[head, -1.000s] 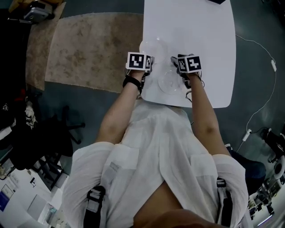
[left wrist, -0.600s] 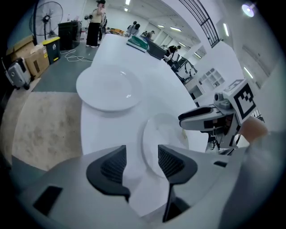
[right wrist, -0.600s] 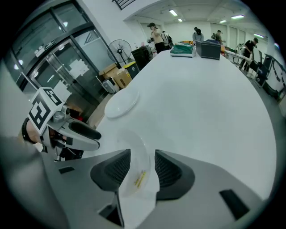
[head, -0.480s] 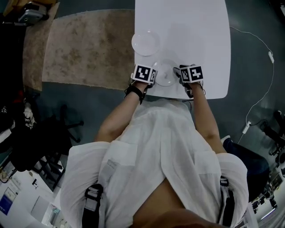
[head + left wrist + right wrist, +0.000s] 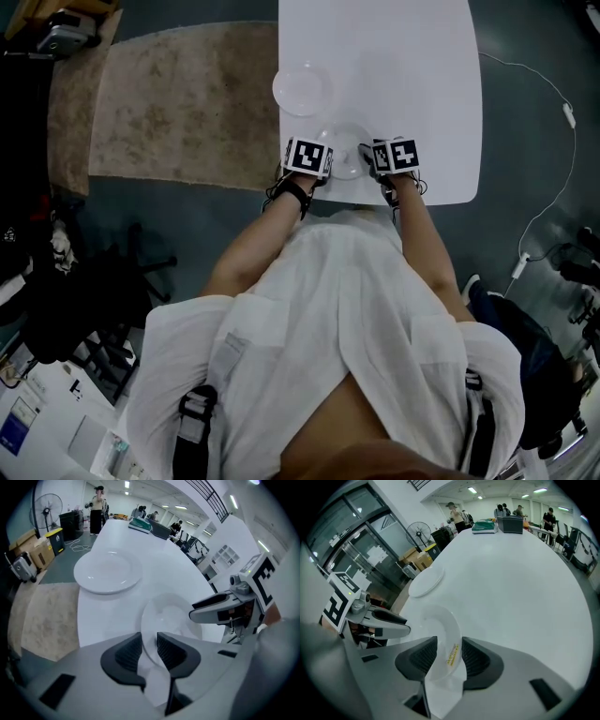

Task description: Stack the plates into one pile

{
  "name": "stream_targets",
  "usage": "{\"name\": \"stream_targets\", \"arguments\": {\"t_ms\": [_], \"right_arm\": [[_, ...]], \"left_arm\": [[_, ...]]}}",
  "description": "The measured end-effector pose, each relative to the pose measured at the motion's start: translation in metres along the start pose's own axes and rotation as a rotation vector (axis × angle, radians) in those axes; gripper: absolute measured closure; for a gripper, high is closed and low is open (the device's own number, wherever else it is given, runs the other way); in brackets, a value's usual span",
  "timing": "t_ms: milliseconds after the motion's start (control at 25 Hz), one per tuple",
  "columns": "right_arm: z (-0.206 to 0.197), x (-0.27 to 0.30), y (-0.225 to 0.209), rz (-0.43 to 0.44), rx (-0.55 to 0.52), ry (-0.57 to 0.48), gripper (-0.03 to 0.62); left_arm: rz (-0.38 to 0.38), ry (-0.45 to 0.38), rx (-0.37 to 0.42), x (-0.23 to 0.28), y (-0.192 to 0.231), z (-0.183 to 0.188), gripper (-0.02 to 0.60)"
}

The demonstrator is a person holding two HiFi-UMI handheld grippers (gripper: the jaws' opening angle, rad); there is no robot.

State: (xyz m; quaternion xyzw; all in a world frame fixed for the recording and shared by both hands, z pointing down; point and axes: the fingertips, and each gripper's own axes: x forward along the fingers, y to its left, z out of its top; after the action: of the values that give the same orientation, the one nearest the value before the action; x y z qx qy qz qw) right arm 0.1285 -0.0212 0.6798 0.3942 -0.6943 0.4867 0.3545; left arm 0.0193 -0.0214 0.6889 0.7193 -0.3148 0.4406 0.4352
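Note:
Two clear plates lie on the white table. The far plate sits by the table's left edge. The near plate lies at the front edge, between both grippers. My left gripper has just been closing, and its pads now sit tight on that plate's left rim. My right gripper has the plate's right rim, with a yellow sticker, filling the gap between its pads. Each gripper shows in the other's view.
A beige rug lies on the floor left of the table. A white cable runs on the floor to the right. At the table's far end lie a green item and a dark box, with people standing beyond. A fan stands at the left.
Both grippers have come back from beside the far plate to the near plate's two sides at the table's front edge. The plates have kept their places.

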Motion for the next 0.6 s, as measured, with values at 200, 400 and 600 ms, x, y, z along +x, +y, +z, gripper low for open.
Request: {"name": "stream_targets", "arguments": {"t_ms": [200,400,600], "right_arm": [[0.002,0.003,-0.002,-0.029,0.006,0.029,0.443],[0.012,0.002,0.001,-0.045,0.02,0.006,0.473],[0.033,-0.001,0.009,-0.057,-0.027,-0.014,0.473]], "left_arm": [[0.009,0.02,-0.039,0.0,0.001,0.001,0.482],[0.011,0.021,-0.096,-0.004,0.005,0.003,0.488],[0.057,-0.049,-0.122,-0.019,0.02,0.02,0.502]]}}
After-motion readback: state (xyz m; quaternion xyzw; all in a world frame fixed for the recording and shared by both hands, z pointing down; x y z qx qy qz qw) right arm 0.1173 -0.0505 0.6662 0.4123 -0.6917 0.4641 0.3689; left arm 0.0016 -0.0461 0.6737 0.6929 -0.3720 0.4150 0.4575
